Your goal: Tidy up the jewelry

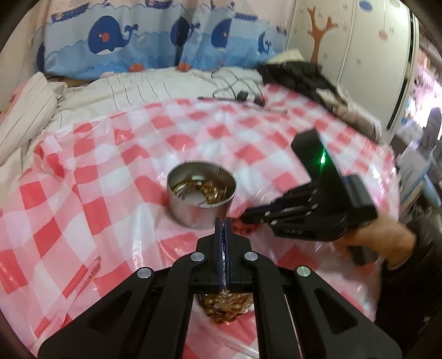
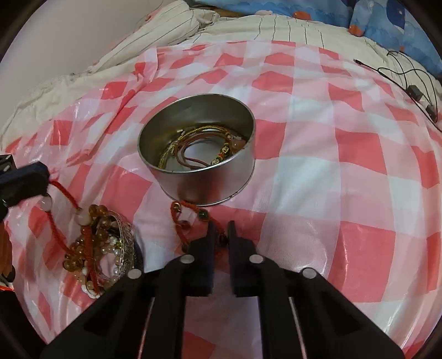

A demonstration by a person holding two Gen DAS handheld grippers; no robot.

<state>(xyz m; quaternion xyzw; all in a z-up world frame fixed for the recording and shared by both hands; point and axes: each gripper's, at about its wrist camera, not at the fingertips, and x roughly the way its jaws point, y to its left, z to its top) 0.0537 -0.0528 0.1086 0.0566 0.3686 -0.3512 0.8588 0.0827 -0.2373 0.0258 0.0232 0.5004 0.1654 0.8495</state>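
A round metal tin (image 2: 204, 176) stands on the red-and-white checked sheet (image 2: 345, 154) with gold and brown bracelets (image 2: 193, 152) inside. The same tin (image 1: 201, 210) shows in the left wrist view. A pile of amber, pearl and silver jewelry (image 2: 102, 245) lies to the tin's left. My left gripper (image 2: 45, 179) is shut on a red cord with pale beads (image 2: 66, 197) that runs taut into that pile. In its own view the left gripper (image 1: 223, 221) has its fingers pressed together above amber beads (image 1: 223, 306). My right gripper (image 2: 221, 232) is shut on a red cord bracelet with a green bead (image 2: 179, 218), just in front of the tin.
A striped white duvet (image 2: 234, 24) and blue whale-print cushions (image 1: 116, 47) lie beyond the sheet. Black cables with small boxes (image 2: 414, 91) rest at its far edge. Dark clothing (image 1: 304, 74) is heaped at the back right. A hand (image 1: 381, 237) holds the right gripper (image 1: 244, 218).
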